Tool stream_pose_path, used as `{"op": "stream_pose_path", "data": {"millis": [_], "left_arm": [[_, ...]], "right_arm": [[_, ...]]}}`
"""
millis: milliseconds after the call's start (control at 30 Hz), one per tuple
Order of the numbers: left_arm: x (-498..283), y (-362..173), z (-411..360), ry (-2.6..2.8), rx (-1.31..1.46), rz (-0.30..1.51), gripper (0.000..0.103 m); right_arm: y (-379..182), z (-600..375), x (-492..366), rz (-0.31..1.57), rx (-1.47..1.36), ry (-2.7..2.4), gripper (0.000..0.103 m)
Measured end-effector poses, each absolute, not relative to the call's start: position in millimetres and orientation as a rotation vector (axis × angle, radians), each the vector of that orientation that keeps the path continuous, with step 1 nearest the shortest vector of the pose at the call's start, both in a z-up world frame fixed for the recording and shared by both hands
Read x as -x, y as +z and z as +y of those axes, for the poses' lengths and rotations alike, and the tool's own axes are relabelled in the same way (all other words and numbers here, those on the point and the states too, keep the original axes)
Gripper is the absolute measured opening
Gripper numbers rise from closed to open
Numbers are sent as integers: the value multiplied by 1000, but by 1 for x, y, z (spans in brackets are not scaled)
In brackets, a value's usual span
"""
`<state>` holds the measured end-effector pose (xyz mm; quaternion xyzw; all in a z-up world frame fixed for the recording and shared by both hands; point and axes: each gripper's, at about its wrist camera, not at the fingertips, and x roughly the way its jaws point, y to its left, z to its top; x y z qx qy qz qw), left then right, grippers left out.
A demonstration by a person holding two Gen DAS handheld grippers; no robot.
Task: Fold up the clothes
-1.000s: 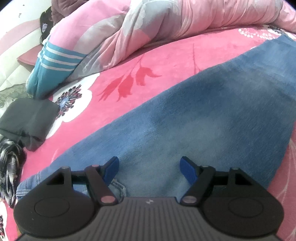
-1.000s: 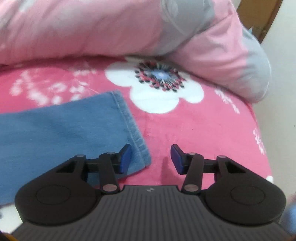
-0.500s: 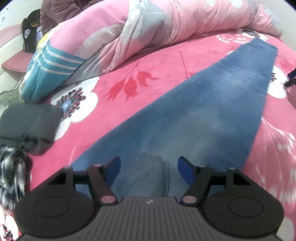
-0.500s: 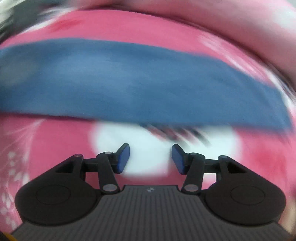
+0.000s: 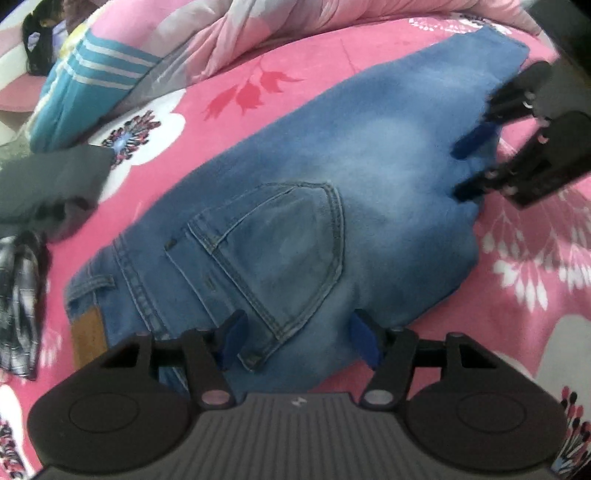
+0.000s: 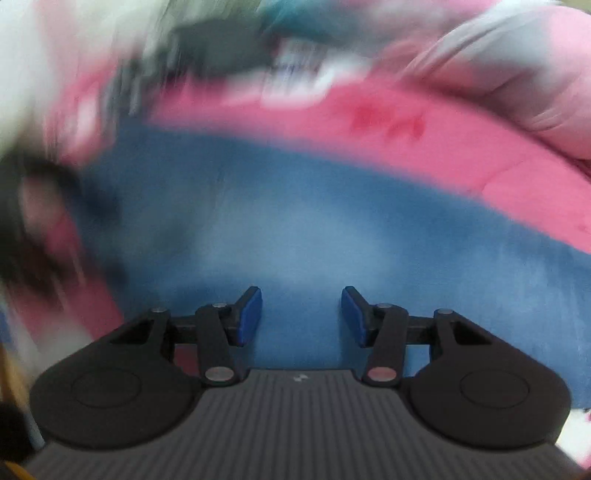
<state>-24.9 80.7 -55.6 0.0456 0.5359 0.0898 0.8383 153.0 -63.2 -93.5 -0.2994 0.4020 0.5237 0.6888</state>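
I see the jeans [image 5: 369,177] lying flat on the bed [image 5: 517,280], back pocket [image 5: 280,251] up, waistband toward the lower left with its tan patch [image 5: 86,334] partly hidden behind my left tongs [image 5: 297,341]. The leg end runs away to the upper right. The nearest denim is cut off by the tool body, so I cannot see the lower hem of the seat.

My left tongs hang over the pocket's bottom corner, jaws closing but with a wide gap between the blue pads [image 5: 232,338]. I cannot tell whether the tips touch the cloth; nothing is pinched.

My right tongs [image 5: 469,166] show at the right edge of the left view, over the far side of the leg, jaws apart and holding nothing that I can make out. Their own camera is badly smeared: I get only blue denim [image 6: 295,229] filling the middle, the pink bed beyond, and the pads [image 6: 249,314] standing spread above the cloth.

Around the jeans: a pink quilt [image 5: 258,33] heaped along the far side, a teal striped piece [image 5: 88,85] under it at left, a dark grey garment [image 5: 48,184] and a checked one [image 5: 20,291] at the left edge, the latter cut off by the frame.
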Motion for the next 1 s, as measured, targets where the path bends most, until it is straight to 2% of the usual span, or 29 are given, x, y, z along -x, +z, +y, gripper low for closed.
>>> {"op": "stream_pose_path", "data": {"millis": [167, 300, 367, 533, 667, 833, 1000], "left_arm": [[31, -58, 86, 166, -96, 1111, 65], [32, -58, 85, 161, -102, 1109, 65], [30, -57, 86, 156, -100, 1109, 65], [33, -56, 91, 135, -65, 1089, 66], [35, -53, 94, 122, -50, 1078, 66], [40, -33, 105, 138, 22, 1060, 66], [47, -15, 130, 213, 70, 973, 66]], "right_arm": [[-62, -88, -162, 982, 714, 955, 47], [-29, -49, -142, 885, 583, 1132, 47], [-34, -19, -129, 842, 550, 1265, 47], [-83, -18, -110, 929, 719, 1298, 49], [-62, -44, -121, 1018, 833, 1111, 48], [-16, -24, -138, 987, 604, 1098, 49], [-23, 28, -128, 979, 462, 1128, 49]]}}
